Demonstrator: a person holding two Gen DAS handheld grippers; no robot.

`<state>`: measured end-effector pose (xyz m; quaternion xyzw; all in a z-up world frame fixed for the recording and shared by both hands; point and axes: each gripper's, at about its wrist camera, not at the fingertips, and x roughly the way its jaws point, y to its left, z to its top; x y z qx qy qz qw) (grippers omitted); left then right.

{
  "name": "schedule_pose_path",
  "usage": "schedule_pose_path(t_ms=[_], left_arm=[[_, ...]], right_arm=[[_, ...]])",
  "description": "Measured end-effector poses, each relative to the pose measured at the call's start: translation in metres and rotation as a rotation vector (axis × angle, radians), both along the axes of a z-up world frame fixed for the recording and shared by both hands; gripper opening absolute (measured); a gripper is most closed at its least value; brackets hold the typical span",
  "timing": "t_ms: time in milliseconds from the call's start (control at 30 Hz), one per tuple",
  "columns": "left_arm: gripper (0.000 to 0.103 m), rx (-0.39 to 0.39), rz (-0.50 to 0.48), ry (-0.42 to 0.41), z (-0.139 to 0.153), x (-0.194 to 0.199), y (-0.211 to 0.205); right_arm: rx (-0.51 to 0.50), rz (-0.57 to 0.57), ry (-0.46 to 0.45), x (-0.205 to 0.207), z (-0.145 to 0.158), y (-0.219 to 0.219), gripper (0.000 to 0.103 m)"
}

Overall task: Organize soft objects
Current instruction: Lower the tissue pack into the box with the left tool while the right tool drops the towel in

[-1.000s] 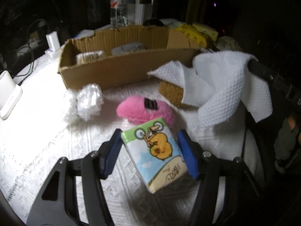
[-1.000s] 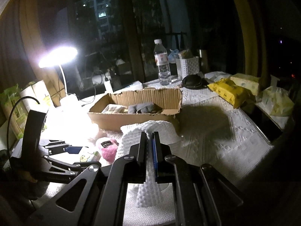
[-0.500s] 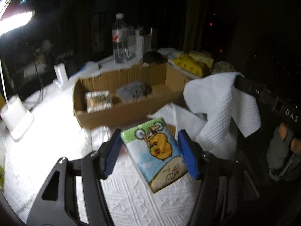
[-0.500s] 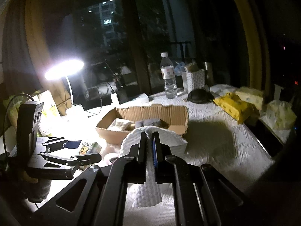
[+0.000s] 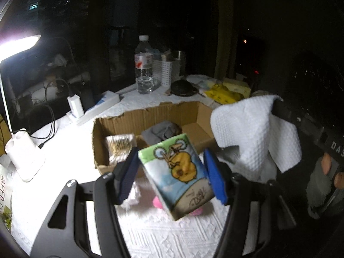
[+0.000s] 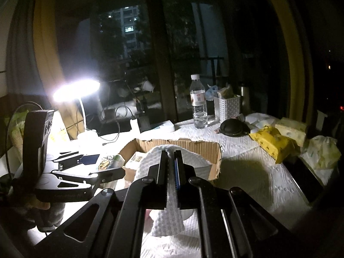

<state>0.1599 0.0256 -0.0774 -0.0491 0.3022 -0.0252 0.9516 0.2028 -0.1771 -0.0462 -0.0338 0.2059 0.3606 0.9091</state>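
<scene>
Tissue pack [image 5: 178, 176] higher, near box rim [image 5: 150, 109]

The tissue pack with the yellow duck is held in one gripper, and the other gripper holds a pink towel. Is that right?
Not quite. The towel is white, not pink; the left wrist view shows it draped from the right gripper, whose jaws are shut on it. The rest is right: the left gripper holds the tissue pack with the yellow duck.
</scene>
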Motion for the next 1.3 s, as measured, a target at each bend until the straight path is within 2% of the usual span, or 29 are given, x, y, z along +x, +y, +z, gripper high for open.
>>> schedule_pose_path(t_ms=[567,933,1300], left_arm=[[0.062,-0.044,0.053,-0.019,-0.009,0.04,0.012],[0.062,-0.033,0.077,-0.054,0.005,0.062,0.01],[0.062,-0.019,0.073,-0.025,-0.007,0.091,0.005]], right_arm=[[-0.046,-0.014,-0.016,0.041,-0.003,0.021,0.006],[-0.079,-0.044,-0.018,0.074,-0.007,0.038,0.006],[-0.096,-0.085,0.048,0.105,-0.033,0.039,0.006]])
